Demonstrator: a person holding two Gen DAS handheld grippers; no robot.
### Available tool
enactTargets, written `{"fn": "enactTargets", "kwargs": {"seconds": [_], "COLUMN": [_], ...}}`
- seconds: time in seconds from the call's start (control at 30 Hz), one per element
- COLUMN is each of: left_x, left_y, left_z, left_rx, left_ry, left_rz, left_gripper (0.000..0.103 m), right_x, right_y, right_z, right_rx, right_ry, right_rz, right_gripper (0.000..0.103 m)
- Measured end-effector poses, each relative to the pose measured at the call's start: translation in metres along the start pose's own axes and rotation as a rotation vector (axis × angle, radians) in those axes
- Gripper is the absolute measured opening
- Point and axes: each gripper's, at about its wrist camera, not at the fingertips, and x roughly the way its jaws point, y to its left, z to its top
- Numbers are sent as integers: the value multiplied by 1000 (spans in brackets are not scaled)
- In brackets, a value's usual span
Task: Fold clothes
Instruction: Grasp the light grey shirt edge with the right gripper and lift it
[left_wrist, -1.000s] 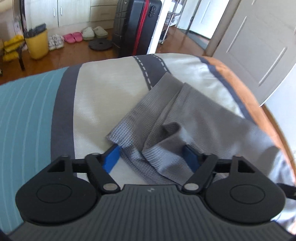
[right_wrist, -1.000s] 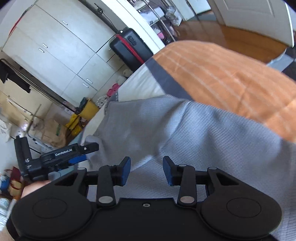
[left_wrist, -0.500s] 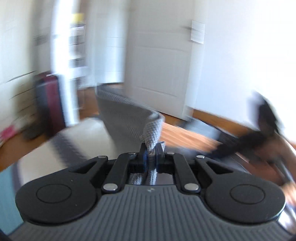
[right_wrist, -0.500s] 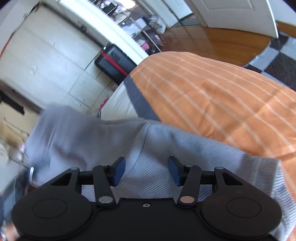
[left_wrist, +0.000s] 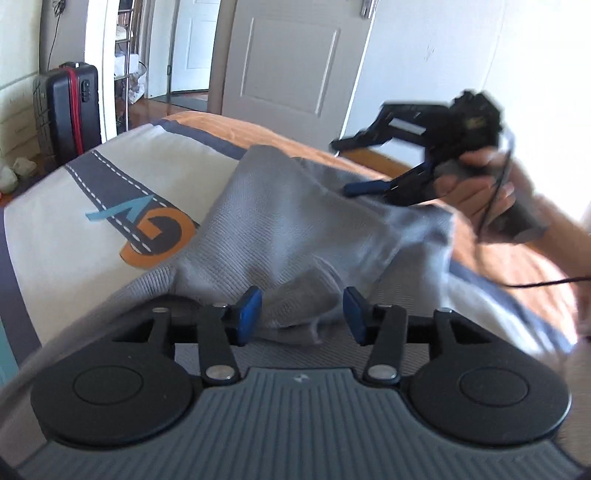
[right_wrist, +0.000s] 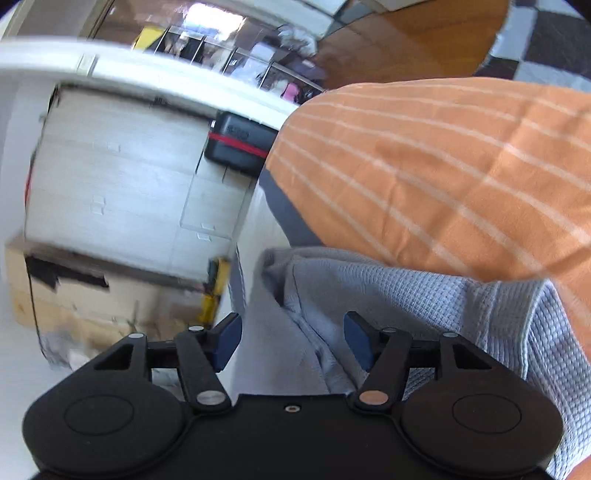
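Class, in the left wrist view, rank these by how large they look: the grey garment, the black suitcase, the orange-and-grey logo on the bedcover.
Largest to smallest, as seen:
1. grey garment, though it lies nearest the camera, which inflates it
2. black suitcase, which stands far back, so its true size is unsure
3. orange-and-grey logo

Motion-blurred right gripper (left_wrist: 351, 166) and hand (left_wrist: 476, 184); grey garment (right_wrist: 424, 306) cut off below.

Large letters "A" and "G" printed on the bedspread (left_wrist: 110, 192), no other legible text
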Motion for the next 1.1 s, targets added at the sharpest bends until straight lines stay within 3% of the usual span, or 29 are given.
{"fn": "enactTargets", "kwargs": {"seconds": [0.07,0.13,0.17,0.2,0.27,0.37,0.43,0.5,0.6,0.67,0.8,0.93,1.1], "left_x": [-13,-11,-10,-9,-3,1,-6,-16,-35,-46,-74,-109,-139], "left_y": [4,17,23,29,41,55,54,48,35,26,11,12,7], "left_z": [-6,-13,-16,-20,-20,-23,-25,-26,-32,-40,-67,-100,-121], "left_rx": [-71,-183,-239,-293,-366,-470,-479,-463,-434,-427,-439,-581,-689], "left_ry": [-32,-22,-17,-10,30,74,92,120,162,199,239,152,129], "left_rz": [-62,-66,-67,-67,-5,35,67,132,239,301,419,458,515], "left_gripper": [49,52,52,52,52,52,52,52,56,63,63,63,63], "right_x": [4,7,9,11,15,13,16,31,32,29,13,1,-9], "right_y": [7,13,17,20,27,41,49,37,24,21,30,49,58], "right_z": [-2,-4,-5,-6,-8,-10,-13,-21,-21,-18,-28,-39,-52], "right_rx": [-41,-82,-103,-123,-165,-238,-346,-373,-325,-297,-287,-389,-451], "right_ry": [27,54,67,80,107,113,124,168,153,139,69,106,131], "right_rz": [-2,-3,-4,-5,-6,-15,-188,-344,-325,-302,-343,-408,-509], "right_gripper": [67,63,32,11,9,9,9,13,13,18,34,60,61]}}
